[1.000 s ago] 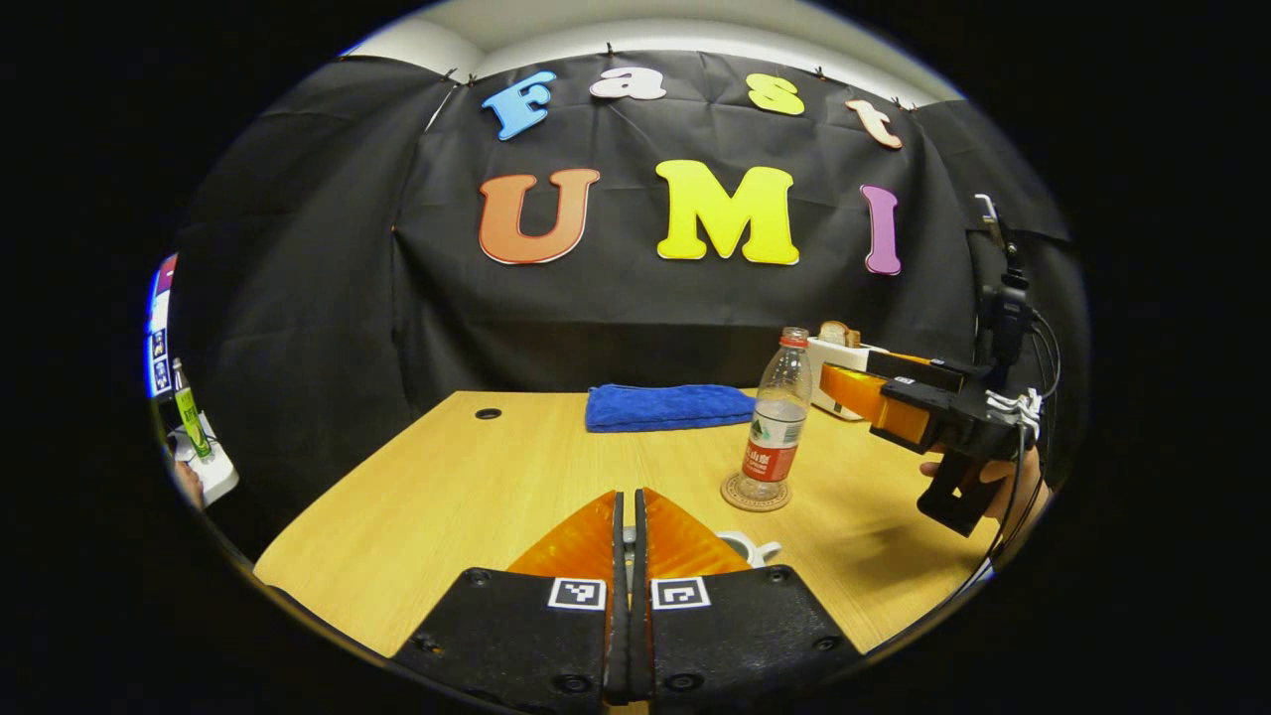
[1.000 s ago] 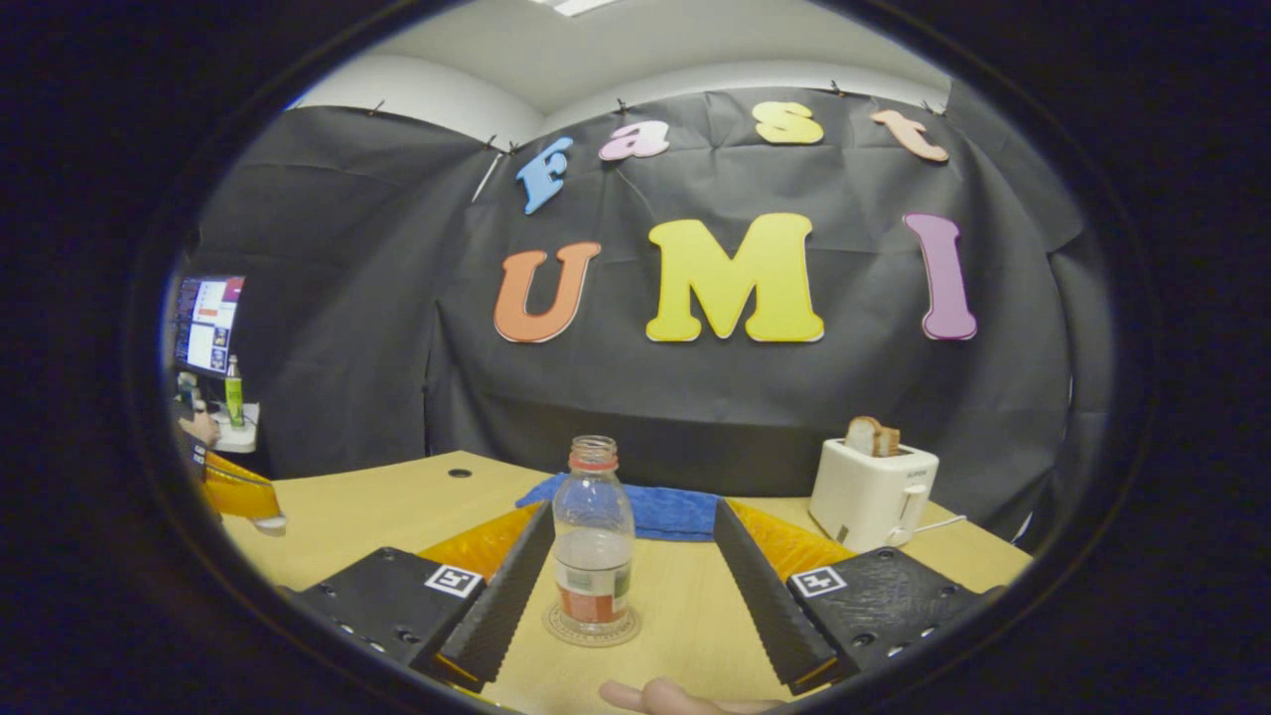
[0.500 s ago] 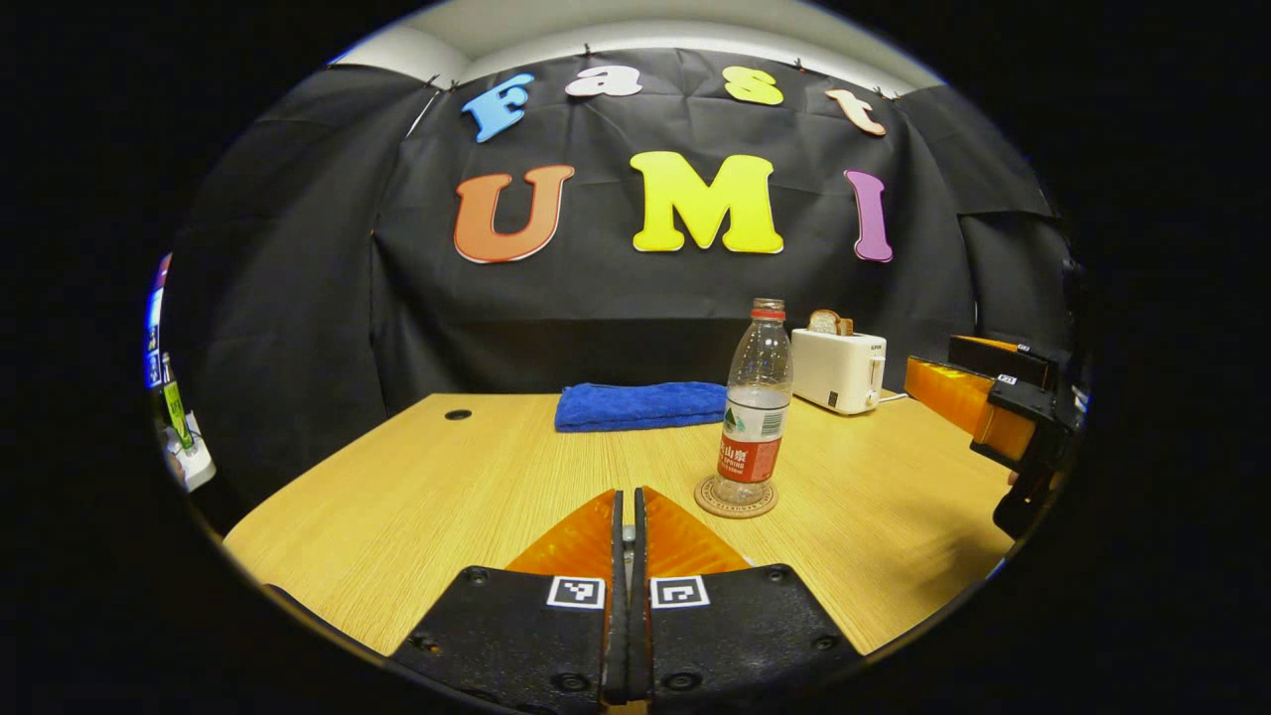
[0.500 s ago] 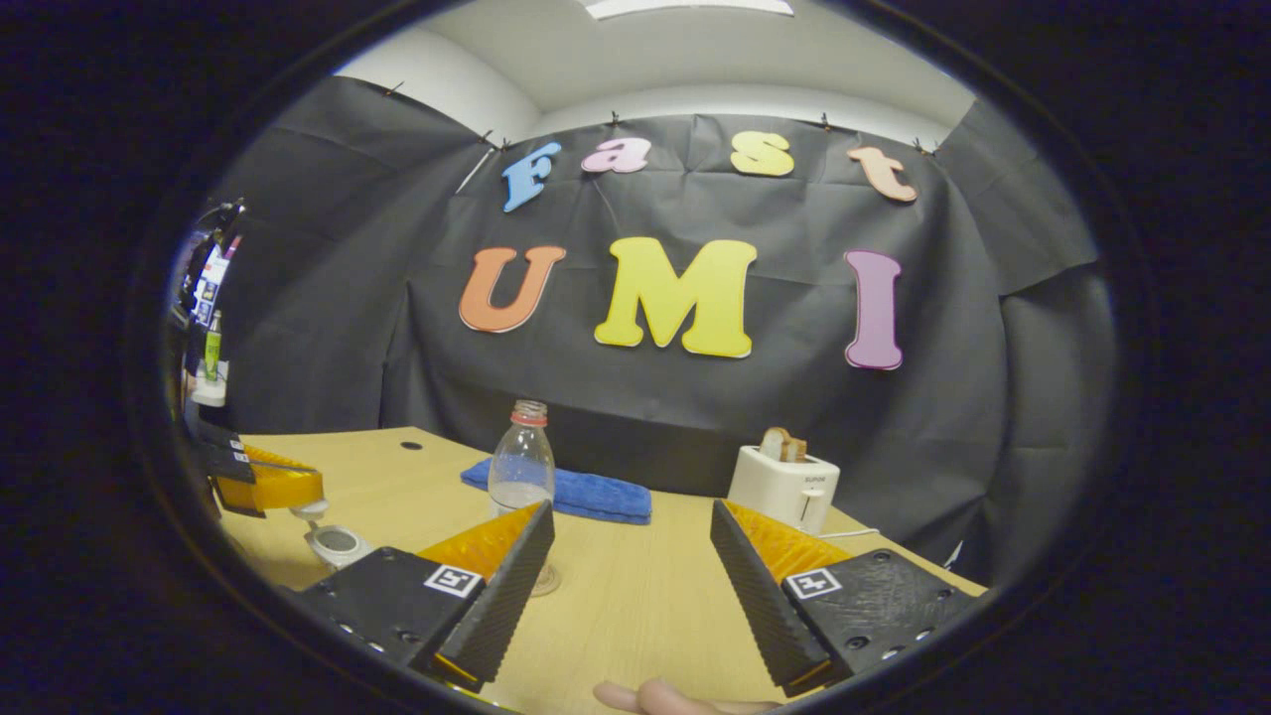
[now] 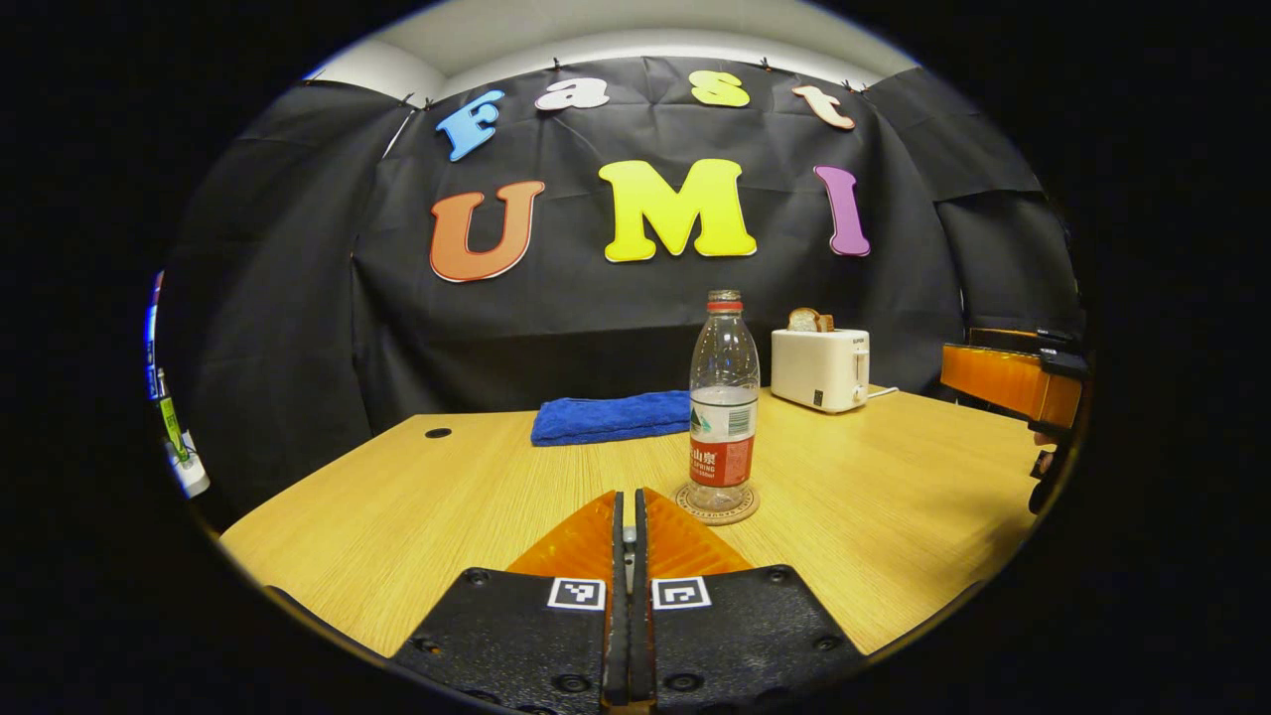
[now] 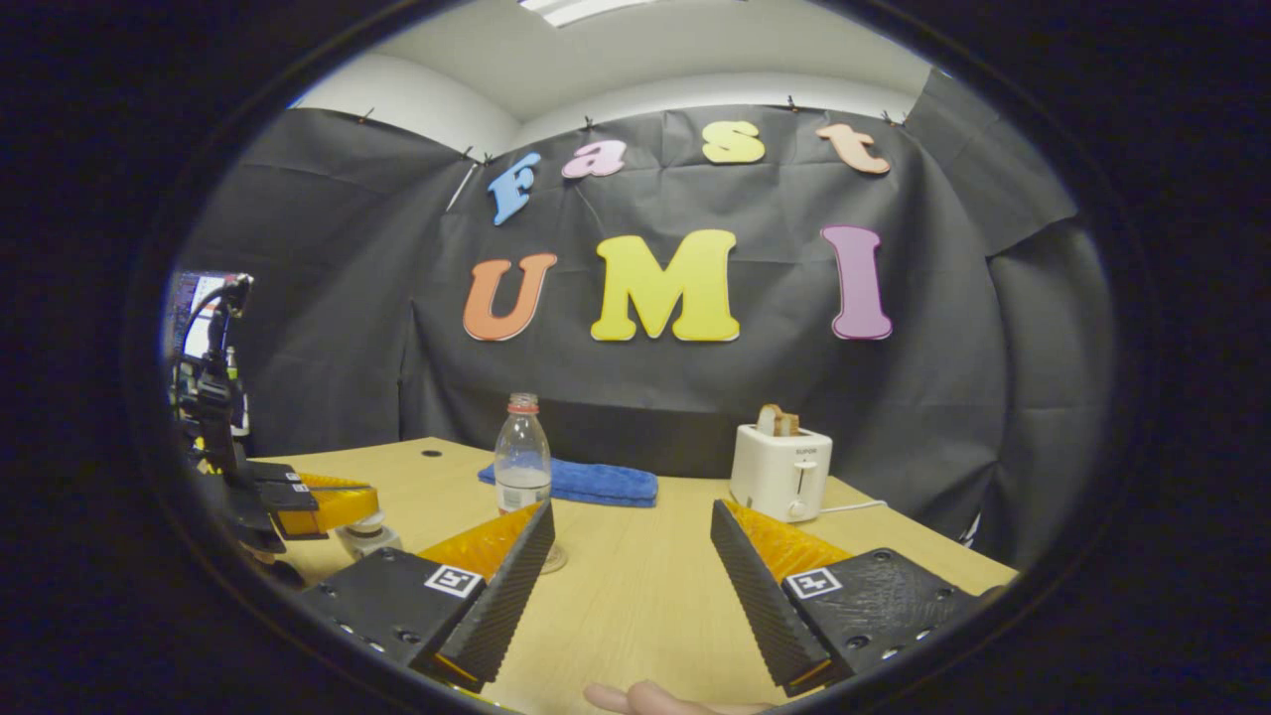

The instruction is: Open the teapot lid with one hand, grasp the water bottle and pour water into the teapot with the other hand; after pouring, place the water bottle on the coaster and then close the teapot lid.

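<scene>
The clear water bottle (image 5: 723, 407) with a red label stands upright, uncapped, on the round coaster (image 5: 717, 503) mid-table. My left gripper (image 5: 624, 497) is shut, with a thin sliver of the lid's knob between its fingers. In the right gripper view the left gripper (image 6: 343, 497) holds the white teapot lid (image 6: 367, 519) right at the top of the small white teapot (image 6: 369, 542); I cannot tell if a gap is left. My right gripper (image 6: 631, 516) is open and holds nothing, well back from the bottle (image 6: 523, 467), and shows at the right edge (image 5: 1003, 382).
A white toaster (image 5: 820, 369) with toast stands at the back right. A folded blue cloth (image 5: 608, 417) lies behind the bottle. The wooden table (image 5: 397, 516) has a cable hole (image 5: 437, 433) at the back left. A thumb (image 6: 655, 698) shows below the right gripper.
The right gripper has drawn back from the bottle, which stays on the coaster. The left gripper has brought the lid down from above the teapot to its top.
</scene>
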